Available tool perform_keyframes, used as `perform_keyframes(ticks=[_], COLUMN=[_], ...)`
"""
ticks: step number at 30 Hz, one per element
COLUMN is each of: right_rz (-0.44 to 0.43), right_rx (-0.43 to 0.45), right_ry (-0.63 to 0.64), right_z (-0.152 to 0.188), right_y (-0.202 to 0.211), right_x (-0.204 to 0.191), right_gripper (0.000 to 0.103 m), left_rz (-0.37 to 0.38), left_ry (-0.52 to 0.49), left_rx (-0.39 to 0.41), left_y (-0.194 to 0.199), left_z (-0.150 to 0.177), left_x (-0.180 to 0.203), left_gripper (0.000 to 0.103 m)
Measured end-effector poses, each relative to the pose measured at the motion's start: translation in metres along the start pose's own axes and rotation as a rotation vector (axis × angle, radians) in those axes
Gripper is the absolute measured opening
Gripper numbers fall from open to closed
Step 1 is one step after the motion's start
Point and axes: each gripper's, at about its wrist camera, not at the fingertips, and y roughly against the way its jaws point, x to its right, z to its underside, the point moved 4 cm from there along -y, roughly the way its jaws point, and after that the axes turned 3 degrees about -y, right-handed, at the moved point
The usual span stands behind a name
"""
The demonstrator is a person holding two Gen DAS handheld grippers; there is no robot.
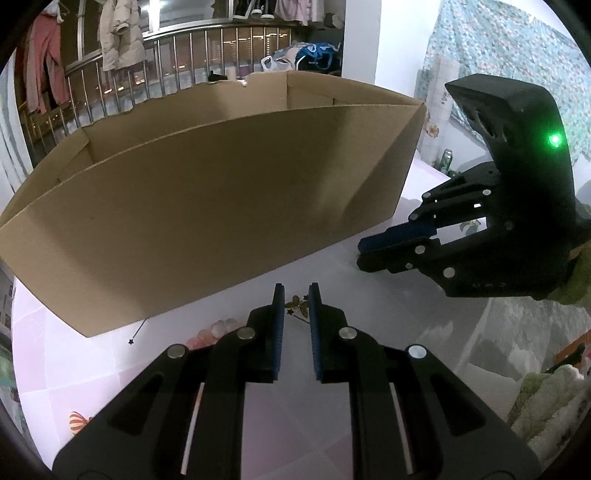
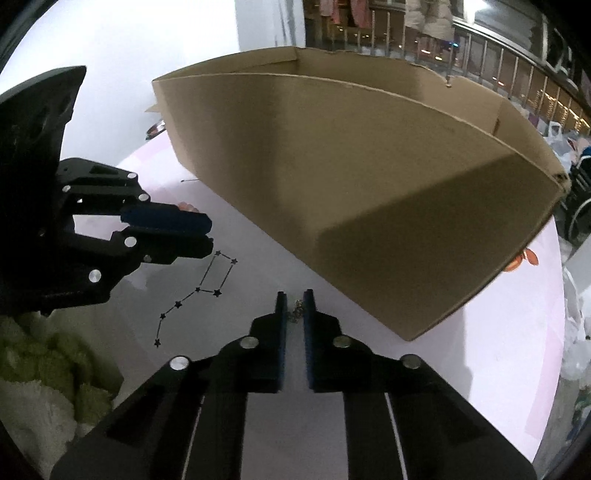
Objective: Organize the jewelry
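Observation:
A large open cardboard box [image 1: 207,206] stands on the table; it also fills the right wrist view [image 2: 369,177]. My left gripper [image 1: 296,291] is low over the table in front of the box, its jaws a narrow gap apart with nothing between them. My right gripper [image 2: 295,297] has its jaws close together around a small metal chain piece [image 2: 296,310] lying on the table near the box corner. From the left wrist view the right gripper [image 1: 364,251] looks nearly shut. From the right wrist view the left gripper [image 2: 207,232] is at left.
The table [image 2: 480,354] has a pale pink printed cover with a butterfly print [image 1: 297,304] and a star constellation print [image 2: 199,291]. A green fluffy cloth [image 2: 44,365] lies at the table's edge. A railing with hanging clothes [image 1: 118,33] is behind the box.

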Motion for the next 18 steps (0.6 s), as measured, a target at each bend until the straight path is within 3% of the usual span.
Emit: perform_keyframes(ticks=[8, 18], right_rz=[-0.035, -0.046], right_rx=[0.031, 0.130], right_ry=[-0.089, -0.173], right_z=[0.003, -0.004], right_y=[0.005, 0.041], right_x=[0.007, 0.009], right_gripper=[0.002, 0.002], left_rz=[-0.012, -0.028], left_ry=[0.009, 0.024], left_rx=[0.015, 0.058], left_y=[0.007, 0.029], left_z=[-0.003, -0.004], left_x=[-0.002, -0.004], left_gripper=[0.012, 0.012])
